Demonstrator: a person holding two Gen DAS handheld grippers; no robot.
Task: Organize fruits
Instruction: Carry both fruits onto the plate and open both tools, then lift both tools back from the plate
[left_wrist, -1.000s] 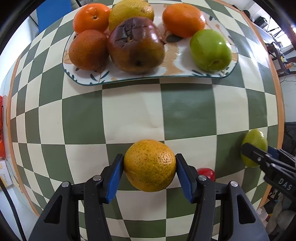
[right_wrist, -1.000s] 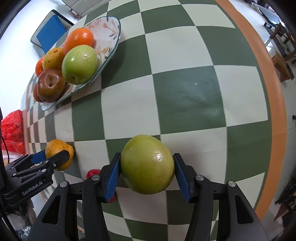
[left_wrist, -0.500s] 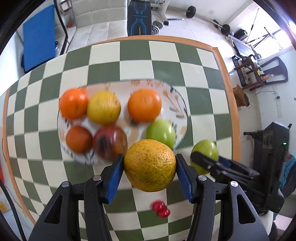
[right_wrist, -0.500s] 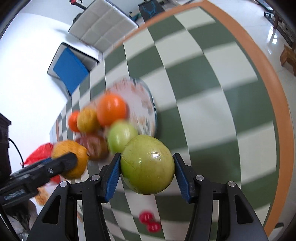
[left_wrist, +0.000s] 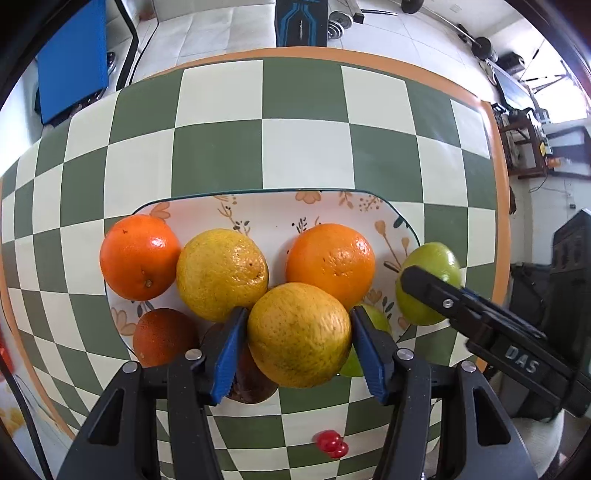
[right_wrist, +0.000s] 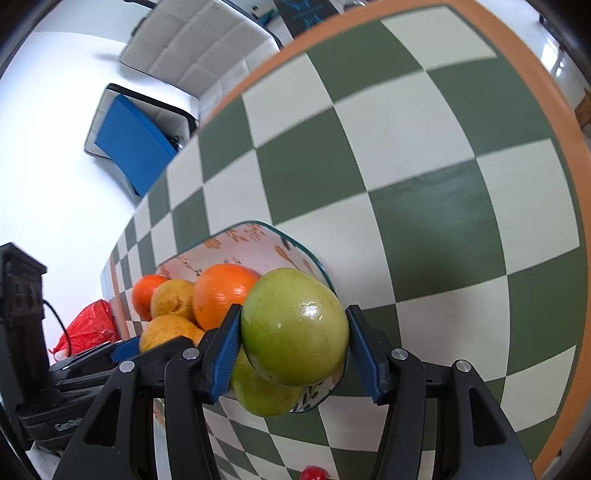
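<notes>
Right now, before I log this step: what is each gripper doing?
Left gripper: shut on the yellow-orange citrus.
Right gripper: shut on the green apple.

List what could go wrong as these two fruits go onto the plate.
1. The plate already holds six fruits; the yellow orange in the left hand-held gripper may land on them and roll off.
2. The green apple in the right hand-held gripper hangs over the plate's rim and may drop onto the table.
</notes>
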